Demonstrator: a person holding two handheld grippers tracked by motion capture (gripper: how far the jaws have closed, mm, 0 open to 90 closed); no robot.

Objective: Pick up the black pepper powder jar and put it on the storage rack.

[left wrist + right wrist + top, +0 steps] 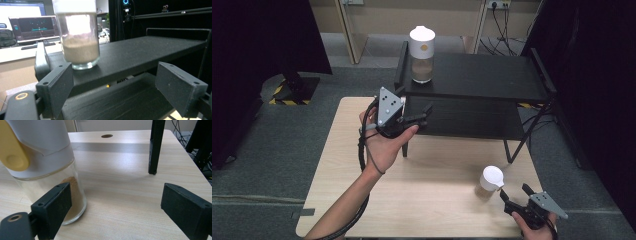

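Standing on the wooden desk [362, 200], a glass jar [490, 184] holds brown powder beside the right gripper [515, 194]; another jar [422, 48] tops the black shelf [482, 75]. Both grippers' fingers gape wide, left gripper [424, 114] included.

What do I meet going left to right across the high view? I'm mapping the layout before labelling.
Left hand-held gripper → jar on the shelf → jar on the table → right hand-held gripper.

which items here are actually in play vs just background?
In play:
jar on table, beside open right gripper
jar on shelf
shelf
open left gripper

Background:
monitor
wall socket and cables
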